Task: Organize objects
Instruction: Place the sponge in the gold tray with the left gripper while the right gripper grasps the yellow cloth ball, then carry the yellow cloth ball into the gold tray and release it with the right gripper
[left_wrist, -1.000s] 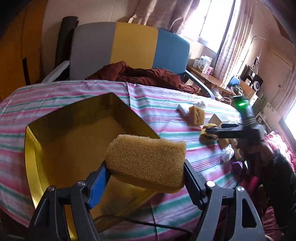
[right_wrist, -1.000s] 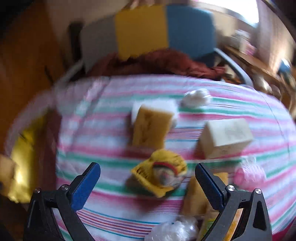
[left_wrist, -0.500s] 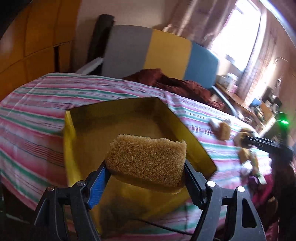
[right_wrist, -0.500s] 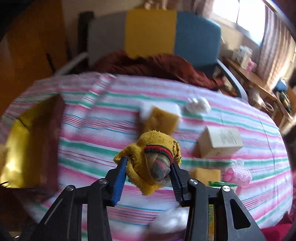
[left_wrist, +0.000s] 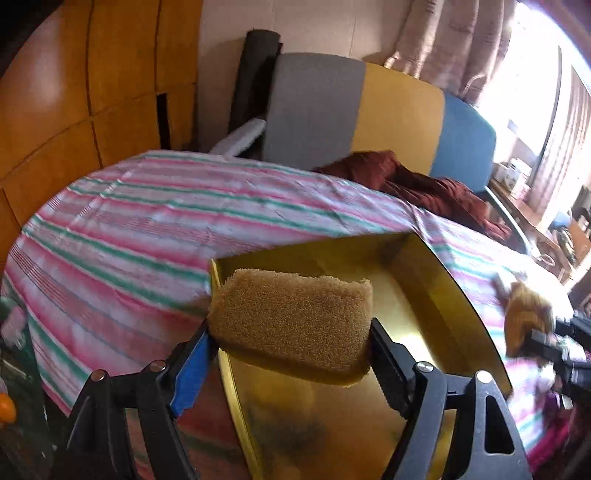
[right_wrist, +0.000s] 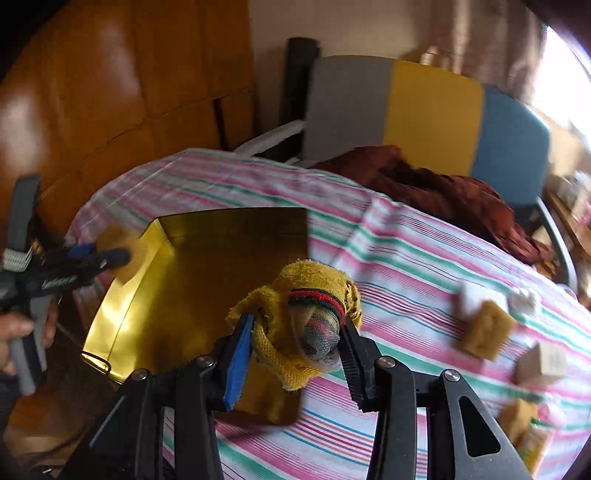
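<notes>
Both tongs have swung toward the gold box (right_wrist: 207, 280), the left gripper (left_wrist: 290, 350) easing apart around its sponge (left_wrist: 291, 317) above it, the right gripper (right_wrist: 295, 343) pinching a yellow sock bundle (right_wrist: 303, 314) just short; several items wait beyond.

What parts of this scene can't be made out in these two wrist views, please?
- Gold box floor, left wrist view: the held sponge hides part of it.
- Small items near the second sponge, right wrist view: motion blur.
- Rolled yellow sock, left wrist view: blurred at the edge.
</notes>
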